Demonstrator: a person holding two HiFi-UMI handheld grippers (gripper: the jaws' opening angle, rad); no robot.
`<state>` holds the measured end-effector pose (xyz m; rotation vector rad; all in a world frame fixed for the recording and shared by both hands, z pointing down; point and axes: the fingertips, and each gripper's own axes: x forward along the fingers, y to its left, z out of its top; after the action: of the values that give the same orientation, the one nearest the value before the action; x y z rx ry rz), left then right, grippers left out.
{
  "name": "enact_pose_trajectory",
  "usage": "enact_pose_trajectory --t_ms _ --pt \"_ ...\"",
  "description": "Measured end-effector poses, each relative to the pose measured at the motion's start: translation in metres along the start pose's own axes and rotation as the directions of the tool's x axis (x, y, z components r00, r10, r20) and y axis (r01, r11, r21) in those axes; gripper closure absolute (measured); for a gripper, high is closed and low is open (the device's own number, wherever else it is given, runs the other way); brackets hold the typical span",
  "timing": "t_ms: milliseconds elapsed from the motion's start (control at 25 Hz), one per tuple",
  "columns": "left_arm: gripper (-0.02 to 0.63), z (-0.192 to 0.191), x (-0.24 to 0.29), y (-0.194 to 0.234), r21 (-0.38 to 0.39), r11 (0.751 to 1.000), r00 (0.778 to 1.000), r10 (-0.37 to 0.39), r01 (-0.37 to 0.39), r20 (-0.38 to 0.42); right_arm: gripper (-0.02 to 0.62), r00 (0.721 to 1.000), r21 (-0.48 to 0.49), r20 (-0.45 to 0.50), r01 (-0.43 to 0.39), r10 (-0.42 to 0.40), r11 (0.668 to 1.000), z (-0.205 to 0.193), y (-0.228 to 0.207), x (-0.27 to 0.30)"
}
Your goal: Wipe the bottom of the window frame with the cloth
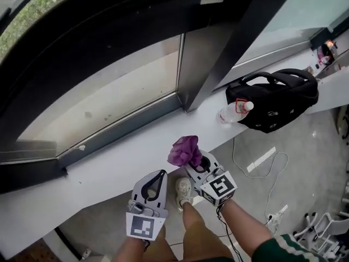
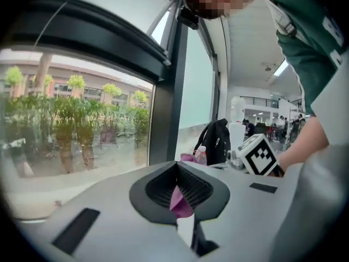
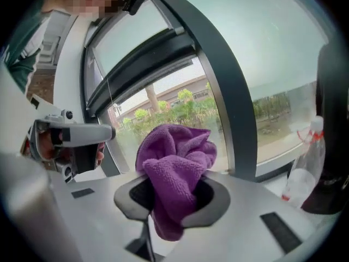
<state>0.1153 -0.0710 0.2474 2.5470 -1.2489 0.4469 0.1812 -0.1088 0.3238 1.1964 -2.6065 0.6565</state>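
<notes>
Nearby, bag [image 1: 272, 100] and bottle [image 1: 234, 112] occupy the sill [image 1: 109, 168] (right gripper [image 1: 197, 165] clamps cloth [image 1: 184, 149]).

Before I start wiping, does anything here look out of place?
A water bottle lies on its side on the sill, beside the black bag. Nothing looks spilled. The purple cloth is bunched in the right gripper.

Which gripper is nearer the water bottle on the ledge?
Right. In the head view the right gripper, holding the purple cloth, is down-left of the water bottle; the left gripper lies farther left, past the right one.
</notes>
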Motion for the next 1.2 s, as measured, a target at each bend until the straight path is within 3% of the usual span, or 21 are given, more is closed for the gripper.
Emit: enact_pose_trajectory --t_ms 200,440,520,680,880,1080,1200 --pt "0.597 -0.066 0.049 0.031 0.032 0.999 0.999 0.018 -0.017 -0.039 0.485 0.993 -0.044 -0.098 0.056 -0.060 0.997 -0.073 -0.051 0.049" --pt "0.597 -0.124 0.093 0.060 -0.022 1.000 0.999 -0.009 0.009 -0.034 0.485 0.984 -0.102 -0.129 0.110 -0.123 0.989 -0.108 -0.094 0.107" --pt "0.597 -0.137 0.107 0.066 -0.002 1.000 0.999 -0.003 0.003 -0.046 0.485 0.977 -0.135 -0.151 0.128 -0.148 0.983 -0.117 -0.107 0.122" --pt "0.597 -0.149 0.142 0.077 0.052 0.999 1.000 0.004 -0.003 -0.019 0.485 0.957 -0.184 -0.186 0.189 -0.223 0.965 -0.131 -0.138 0.144" --pt "0.597 -0.163 0.157 0.103 0.013 0.999 0.999 0.049 -0.049 -0.022 0.485 0.929 -0.208 -0.261 0.211 -0.263 0.955 -0.153 -0.159 0.178" --pt "0.597 -0.178 0.159 0.123 -0.037 0.994 0.994 0.098 -0.100 -0.037 0.485 0.895 -0.173 -0.343 0.238 -0.285 0.956 -0.181 -0.183 0.200" --pt "0.597 -0.182 0.162 0.131 -0.033 0.993 0.993 0.111 -0.113 -0.048 0.485 0.890 -0.115 -0.363 0.250 -0.275 0.961 -0.190 -0.191 0.205"
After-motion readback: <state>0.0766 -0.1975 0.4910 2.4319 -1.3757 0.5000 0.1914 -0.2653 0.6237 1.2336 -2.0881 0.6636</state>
